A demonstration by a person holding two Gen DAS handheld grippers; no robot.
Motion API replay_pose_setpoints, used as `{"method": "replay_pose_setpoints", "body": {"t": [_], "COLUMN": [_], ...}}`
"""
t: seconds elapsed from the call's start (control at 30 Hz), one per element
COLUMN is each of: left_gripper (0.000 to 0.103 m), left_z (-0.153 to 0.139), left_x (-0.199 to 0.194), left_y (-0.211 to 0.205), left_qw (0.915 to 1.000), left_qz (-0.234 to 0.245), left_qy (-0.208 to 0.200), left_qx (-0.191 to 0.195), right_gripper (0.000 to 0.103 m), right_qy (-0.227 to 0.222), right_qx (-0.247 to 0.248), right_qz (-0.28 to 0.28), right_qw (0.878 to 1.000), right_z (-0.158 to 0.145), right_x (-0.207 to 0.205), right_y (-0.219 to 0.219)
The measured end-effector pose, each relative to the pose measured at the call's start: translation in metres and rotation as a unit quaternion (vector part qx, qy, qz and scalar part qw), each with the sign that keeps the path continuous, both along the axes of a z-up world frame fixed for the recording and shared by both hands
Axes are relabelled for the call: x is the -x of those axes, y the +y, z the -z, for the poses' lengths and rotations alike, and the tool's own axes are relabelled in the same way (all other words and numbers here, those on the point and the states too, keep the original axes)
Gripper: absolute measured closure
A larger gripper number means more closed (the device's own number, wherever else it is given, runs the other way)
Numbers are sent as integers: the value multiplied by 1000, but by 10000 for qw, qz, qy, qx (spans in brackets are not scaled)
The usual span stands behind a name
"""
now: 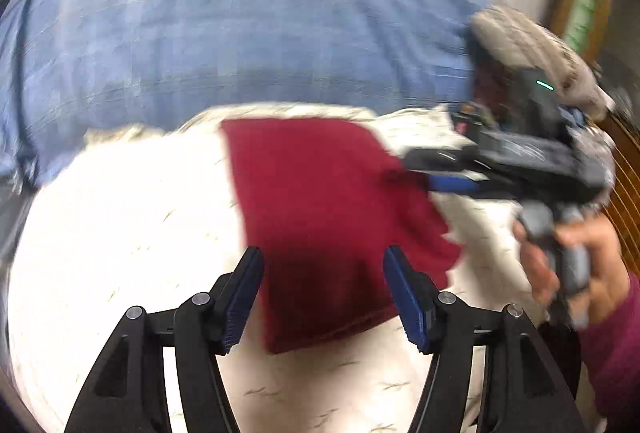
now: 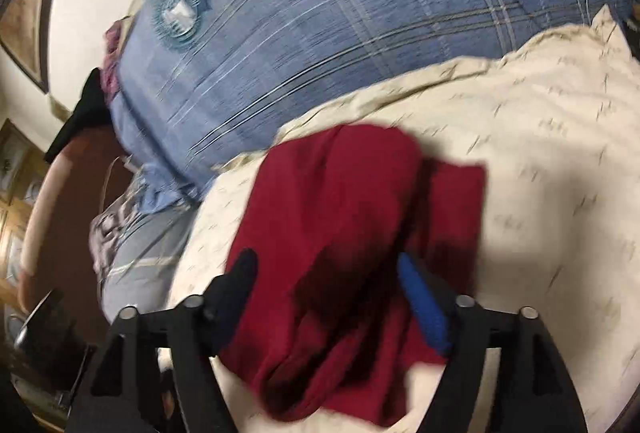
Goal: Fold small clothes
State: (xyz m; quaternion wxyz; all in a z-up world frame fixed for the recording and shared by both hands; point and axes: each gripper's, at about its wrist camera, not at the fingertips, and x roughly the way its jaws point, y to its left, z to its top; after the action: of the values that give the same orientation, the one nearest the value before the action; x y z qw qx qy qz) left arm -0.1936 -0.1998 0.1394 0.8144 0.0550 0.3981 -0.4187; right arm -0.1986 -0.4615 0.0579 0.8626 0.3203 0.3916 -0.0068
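Note:
A small dark red garment [image 1: 320, 201] lies folded flat on a cream patterned sheet [image 1: 120, 233]. In the left wrist view my left gripper [image 1: 324, 273] stands open over its near edge, one finger on each side and neither pad pressing the cloth. My right gripper [image 1: 420, 169] comes in from the right, its tips at the garment's right edge. In the right wrist view the red garment [image 2: 340, 217] shows a raised fold between the spread fingers of my right gripper [image 2: 326, 273], which is open; the blue pad [image 2: 420, 297] is apart from the cloth.
A blue checked blanket [image 1: 260, 33] with a round emblem [image 2: 178, 15] covers the bed beyond the cream sheet [image 2: 540, 153]. A person's hand [image 1: 592, 257] in a magenta sleeve holds the right gripper. Wooden furniture [image 2: 12, 193] stands off the bed's edge.

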Motion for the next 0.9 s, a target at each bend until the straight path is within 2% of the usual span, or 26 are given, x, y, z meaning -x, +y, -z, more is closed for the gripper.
{"method": "replay_pose_setpoints", "body": {"t": [0.03, 0.07, 0.1, 0.13, 0.17, 0.23, 0.3, 0.37, 0.43, 0.5, 0.57, 0.6, 0.63, 0.67, 0.7, 0.8, 0.9], "left_gripper": [42, 42, 42, 42, 42, 41, 41, 41, 41, 42, 41, 41, 41, 41, 41, 41, 41], "left_z": [7, 11, 16, 20, 25, 33, 40, 47, 44, 41, 30, 28, 22, 20, 19, 23, 27], "left_x": [-6, -8, -12, -15, -17, -11, -17, -22, -21, -26, -22, -19, -19, -15, -12, -9, -8], "left_y": [3, 3, -1, -5, -9, -13, -17, -23, -21, -19, -19, -18, -19, -20, -20, -29, -37], "left_qw": [9995, 9990, 9988, 9988, 9987, 9988, 9984, 9974, 9973, 9978, 9977, 9973, 9967, 9962, 9958, 9943, 9932], "left_qz": [-186, -263, -274, -282, -287, -193, -190, -207, -289, -337, -446, -500, -559, -594, -626, -679, -713], "left_qy": [239, 352, 398, 396, 363, 263, 241, 405, 439, 298, -16, -157, -306, -386, -446, -537, -583], "left_qx": [-37, -31, -10, -73, -211, -372, -477, -559, -519, -485, -507, -509, -501, -498, -507, -617, -709], "right_gripper": [25, 32, 67, 85, 88, 88, 89, 89, 89, 87, 82, 76, 67, 47, 43, 44, 49], "right_qy": [82, 177, 212, 284, 257, 132, 302, 393, 295, 264, 165, 58, -62, -135, -182, -247, -302], "right_qx": [82, 307, 475, 748, 836, 834, 940, 750, 643, 878, 958, 911, 855, 880, 1012, 1564, 1630], "right_qz": [-80, -148, -125, -10, 55, 173, 236, 314, 353, 321, 435, 491, 558, 633, 721, 696, 373], "right_qw": [9999, 9993, 9986, 9968, 9962, 9963, 9948, 9959, 9969, 9953, 9943, 9946, 9948, 9940, 9921, 9849, 9855], "right_z": [4, 8, 9, 11, 9, 11, 22, 38, 33, 21, 8, 3, -4, -9, -14, -22, -15], "right_x": [-2, -5, -3, 0, 7, 28, 33, 40, 49, 54, 60, 62, 64, 63, 61, 45, 24], "right_y": [10, 19, 23, 27, 29, 28, 27, 19, 18, 24, 27, 27, 25, 25, 26, 35, 41]}}
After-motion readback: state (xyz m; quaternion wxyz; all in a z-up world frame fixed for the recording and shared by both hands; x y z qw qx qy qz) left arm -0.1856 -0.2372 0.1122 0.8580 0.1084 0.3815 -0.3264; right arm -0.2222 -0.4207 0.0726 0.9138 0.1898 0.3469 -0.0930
